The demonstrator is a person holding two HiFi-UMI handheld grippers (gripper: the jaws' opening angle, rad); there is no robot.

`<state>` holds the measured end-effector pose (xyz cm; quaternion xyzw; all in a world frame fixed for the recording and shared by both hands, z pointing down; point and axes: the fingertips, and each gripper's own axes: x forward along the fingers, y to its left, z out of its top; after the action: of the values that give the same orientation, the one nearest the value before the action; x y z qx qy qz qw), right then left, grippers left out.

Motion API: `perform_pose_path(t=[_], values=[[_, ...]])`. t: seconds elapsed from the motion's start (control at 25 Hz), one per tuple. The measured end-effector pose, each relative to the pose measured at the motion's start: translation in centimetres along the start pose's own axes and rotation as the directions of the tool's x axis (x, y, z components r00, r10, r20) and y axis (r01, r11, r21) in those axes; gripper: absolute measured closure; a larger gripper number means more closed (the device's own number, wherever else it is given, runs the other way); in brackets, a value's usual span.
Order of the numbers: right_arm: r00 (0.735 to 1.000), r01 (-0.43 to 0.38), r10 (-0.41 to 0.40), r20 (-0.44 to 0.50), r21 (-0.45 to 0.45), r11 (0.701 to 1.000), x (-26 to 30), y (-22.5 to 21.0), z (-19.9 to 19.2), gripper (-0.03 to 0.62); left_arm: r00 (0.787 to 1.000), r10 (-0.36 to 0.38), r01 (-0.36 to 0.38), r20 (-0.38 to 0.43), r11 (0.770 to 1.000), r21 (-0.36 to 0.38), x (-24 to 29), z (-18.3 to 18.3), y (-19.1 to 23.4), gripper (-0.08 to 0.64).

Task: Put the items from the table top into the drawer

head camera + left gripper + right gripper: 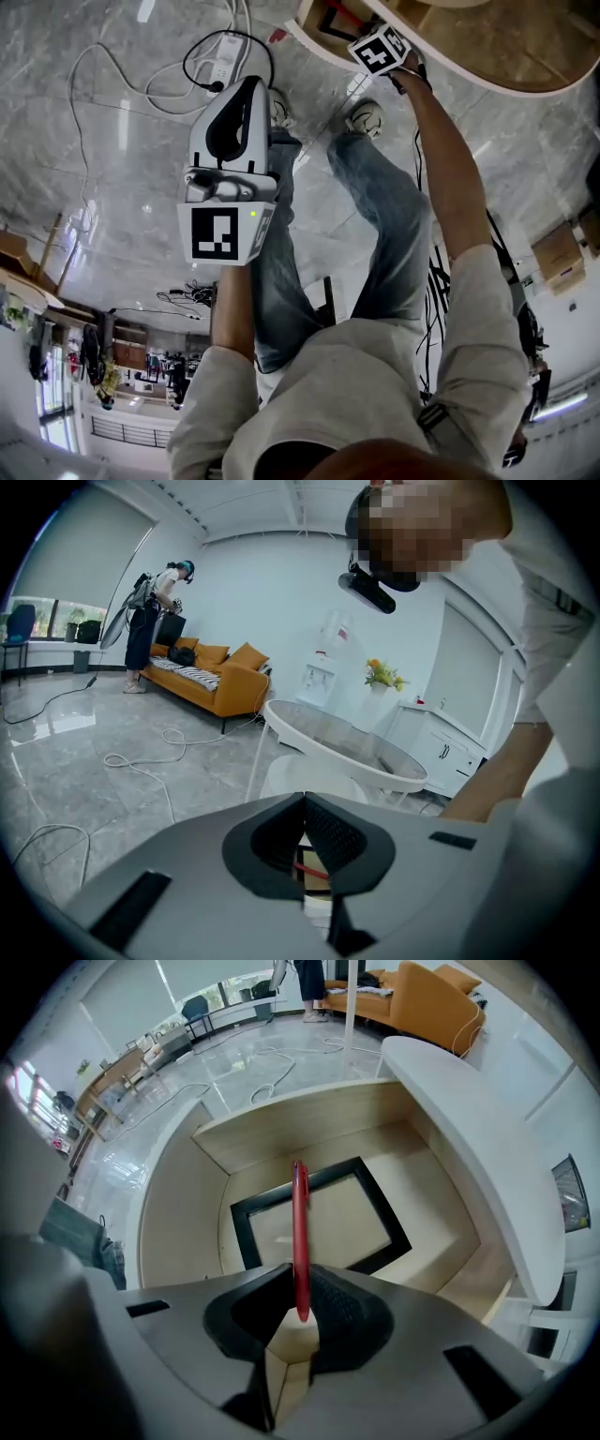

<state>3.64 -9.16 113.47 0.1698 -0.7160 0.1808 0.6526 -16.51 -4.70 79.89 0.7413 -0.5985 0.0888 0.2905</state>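
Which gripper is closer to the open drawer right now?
Right. The right gripper hangs straight over the drawer, its fingers gripping a thin red stick; the left gripper is off to the side, over the floor.

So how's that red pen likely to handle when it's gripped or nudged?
The red pen looks stiff: it stands straight out from the right tool, gripped only at one end. Thin and seemingly round, it would probably roll on the floor of the drawer. It is likely light for its length.

Glossy marble-look floor (112,141), pale matt wood drawer (178,1213), glossy slim red item (299,1232)
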Motion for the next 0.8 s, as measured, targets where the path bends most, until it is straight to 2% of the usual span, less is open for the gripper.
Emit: perform_pose_path(t=[0.24, 0.32, 0.4, 0.56, 0.8], values=[[0.999, -0.019, 0.019, -0.031, 0.016, 1.000, 0.6, -0.2, -0.7, 0.451, 1.000, 0.005, -0.005, 0.011, 1.000, 0.007, 0.6, 0.4, 0.7, 0.545], [1.000, -0.012, 0.012, -0.010, 0.014, 1.000, 0.2, -0.2, -0.4, 0.443, 1.000, 0.005, -0.005, 0.008, 1.000, 0.008, 0.4, 0.4, 0.7, 0.545], [1.000, -0.008, 0.007, 0.020, 0.019, 1.000, -0.6, -0.1, 0.0, 0.454, 1.000, 0.005, -0.005, 0.004, 1.000, 0.008, 0.2, 0.6, 0.4, 0.545], [0.997, 0.021, -0.023, 0.068, 0.033, 0.999, -3.7, 0.0, 0.5, 0.528, 1.000, 0.000, 0.000, -0.012, 1.000, 0.013, -1.0, 2.1, -0.9, 0.545], [0.997, 0.022, -0.024, 0.080, 0.026, 0.999, -9.1, 1.7, -0.5, 0.561, 0.999, -0.009, 0.009, -0.031, 1.000, 0.014, -4.2, 5.2, -3.5, 0.545]])
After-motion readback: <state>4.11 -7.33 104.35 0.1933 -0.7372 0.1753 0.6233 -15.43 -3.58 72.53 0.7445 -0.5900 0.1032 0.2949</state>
